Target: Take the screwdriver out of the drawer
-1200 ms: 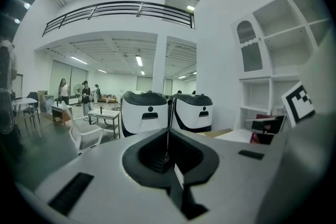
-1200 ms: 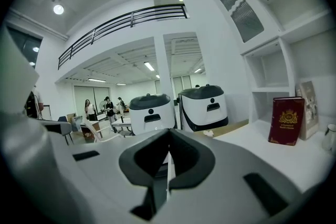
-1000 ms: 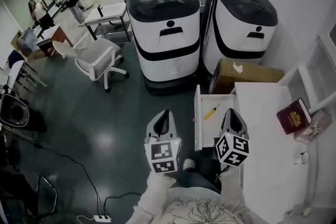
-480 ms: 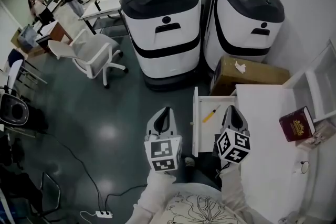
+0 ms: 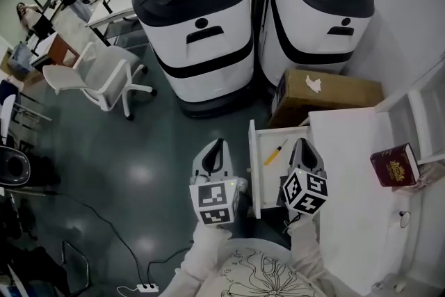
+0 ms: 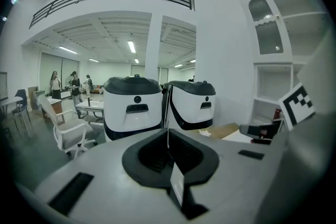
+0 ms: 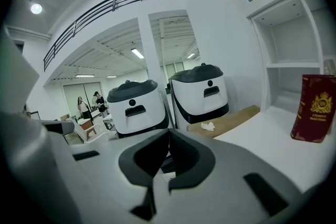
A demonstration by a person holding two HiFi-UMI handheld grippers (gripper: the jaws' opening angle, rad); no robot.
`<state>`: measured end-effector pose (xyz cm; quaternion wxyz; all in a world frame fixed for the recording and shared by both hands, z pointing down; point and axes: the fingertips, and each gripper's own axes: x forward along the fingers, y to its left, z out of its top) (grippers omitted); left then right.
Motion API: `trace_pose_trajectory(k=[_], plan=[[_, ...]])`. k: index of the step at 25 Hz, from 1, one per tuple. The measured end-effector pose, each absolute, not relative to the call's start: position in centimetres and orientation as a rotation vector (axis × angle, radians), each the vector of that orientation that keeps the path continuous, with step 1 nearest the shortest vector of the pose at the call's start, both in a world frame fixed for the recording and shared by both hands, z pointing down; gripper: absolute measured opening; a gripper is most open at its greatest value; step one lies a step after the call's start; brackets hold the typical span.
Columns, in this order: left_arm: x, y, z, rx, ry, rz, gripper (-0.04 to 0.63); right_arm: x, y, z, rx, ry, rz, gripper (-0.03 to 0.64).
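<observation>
Screwdriver (image 5: 274, 152) lies in open drawer (image 5: 255, 174), centre-right of frame. Left gripper (image 5: 217, 146) & right gripper (image 5: 301, 146): jaws pressed together, prob. empty.

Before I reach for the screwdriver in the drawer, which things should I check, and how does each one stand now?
1. Drawer open: ok.
2. Screwdriver lying uncovered inside it: ok.
3. Right gripper jaws apart, ready to grasp: not ok, they are together.
4. Left gripper empty: ok, jaws together with nothing between them.
5. Way from the right gripper to the screwdriver free: ok, the head view shows nothing lying between them.
</observation>
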<state>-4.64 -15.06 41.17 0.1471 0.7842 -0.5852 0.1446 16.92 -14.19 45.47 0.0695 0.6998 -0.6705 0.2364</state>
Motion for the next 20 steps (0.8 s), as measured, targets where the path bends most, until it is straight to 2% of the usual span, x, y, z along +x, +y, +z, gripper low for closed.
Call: trace_pose_trajectory(k=[20], plan=[[-0.1,-26.1,50.6,2.291,-1.364,0.611,0.008,18.8,-20.9,56.8,2.068,-1.714,0.908,0.005]])
